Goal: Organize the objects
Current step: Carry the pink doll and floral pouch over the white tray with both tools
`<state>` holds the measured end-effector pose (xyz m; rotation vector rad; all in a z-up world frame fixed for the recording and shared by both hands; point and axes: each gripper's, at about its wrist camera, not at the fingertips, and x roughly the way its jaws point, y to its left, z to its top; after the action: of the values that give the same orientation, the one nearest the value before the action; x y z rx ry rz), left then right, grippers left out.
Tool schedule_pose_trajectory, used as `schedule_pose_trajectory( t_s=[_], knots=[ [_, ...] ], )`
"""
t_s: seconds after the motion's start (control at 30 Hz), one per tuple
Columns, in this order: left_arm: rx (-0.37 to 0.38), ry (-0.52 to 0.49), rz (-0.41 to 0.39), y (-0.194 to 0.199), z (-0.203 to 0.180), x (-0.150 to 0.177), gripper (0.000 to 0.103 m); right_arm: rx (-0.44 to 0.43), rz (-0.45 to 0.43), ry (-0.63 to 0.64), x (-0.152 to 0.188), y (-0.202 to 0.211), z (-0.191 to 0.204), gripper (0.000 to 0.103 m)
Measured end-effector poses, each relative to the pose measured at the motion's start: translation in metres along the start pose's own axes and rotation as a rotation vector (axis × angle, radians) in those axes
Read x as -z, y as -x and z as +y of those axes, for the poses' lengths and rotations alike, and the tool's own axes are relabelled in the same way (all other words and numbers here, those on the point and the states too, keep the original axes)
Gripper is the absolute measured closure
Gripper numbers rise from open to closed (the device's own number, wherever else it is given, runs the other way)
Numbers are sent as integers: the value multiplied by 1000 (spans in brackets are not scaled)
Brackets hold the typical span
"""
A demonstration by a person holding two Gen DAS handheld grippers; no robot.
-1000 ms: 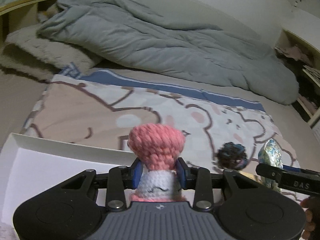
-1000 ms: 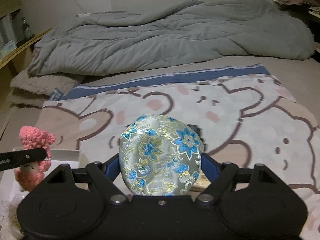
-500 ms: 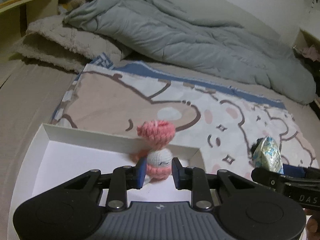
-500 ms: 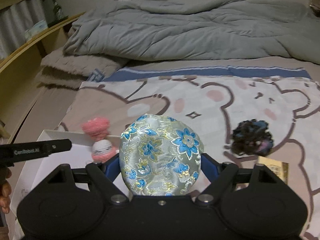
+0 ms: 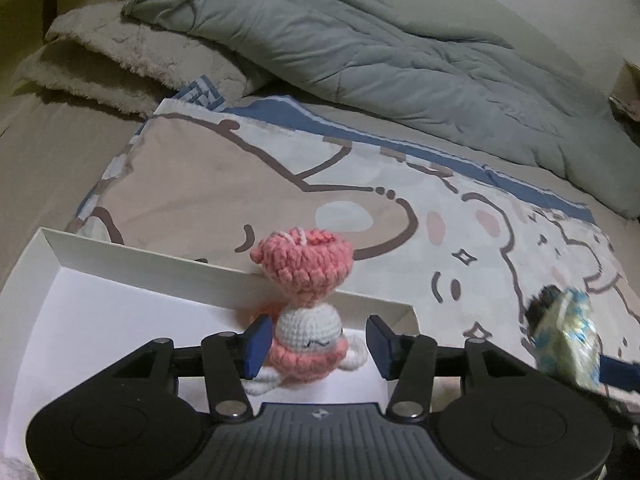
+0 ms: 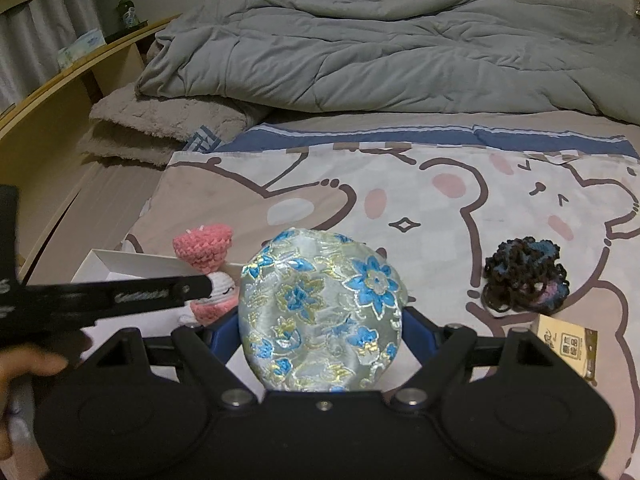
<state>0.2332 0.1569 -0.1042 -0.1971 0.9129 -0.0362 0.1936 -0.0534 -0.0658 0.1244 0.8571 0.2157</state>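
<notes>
A home bedroom: a rumpled grey duvet [image 6: 380, 52] lies on the bed, a cartoon-bear sheet [image 6: 440, 200] spread just before it, a wooden bedside shelf [image 6: 60, 76] left of it.

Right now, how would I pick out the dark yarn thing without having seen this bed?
Start at the bear-print blanket spread below the grey duvet. On its right side lies the dark crocheted bundle, just above a small tan box. It is the only near-black item, tangled with blue and purple strands, and no hand-held gripper touches it.

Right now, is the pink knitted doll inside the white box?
Inside. The doll sits on the floor of the box, near its far wall.
</notes>
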Motion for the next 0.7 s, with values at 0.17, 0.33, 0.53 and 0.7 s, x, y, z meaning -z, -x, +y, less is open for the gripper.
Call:
schedule_pose_trajectory(
  t_s=[0.17,0.33,0.53,0.7],
  knots=[
    [-20,54,15,-20,4,-4,50,-7,2,9,-3,-4,-3,20],
    [-49,59,4,-32,7,-6,52,-13,7,13,-5,-10,-5,20],
    [-24,64,-5,-38,9,-5,63,-11,20,12,-6,-18,-7,20],
    [-27,14,7,-36,0,-5,65,-10,22,9,-6,-19,-5,20]
  ],
)
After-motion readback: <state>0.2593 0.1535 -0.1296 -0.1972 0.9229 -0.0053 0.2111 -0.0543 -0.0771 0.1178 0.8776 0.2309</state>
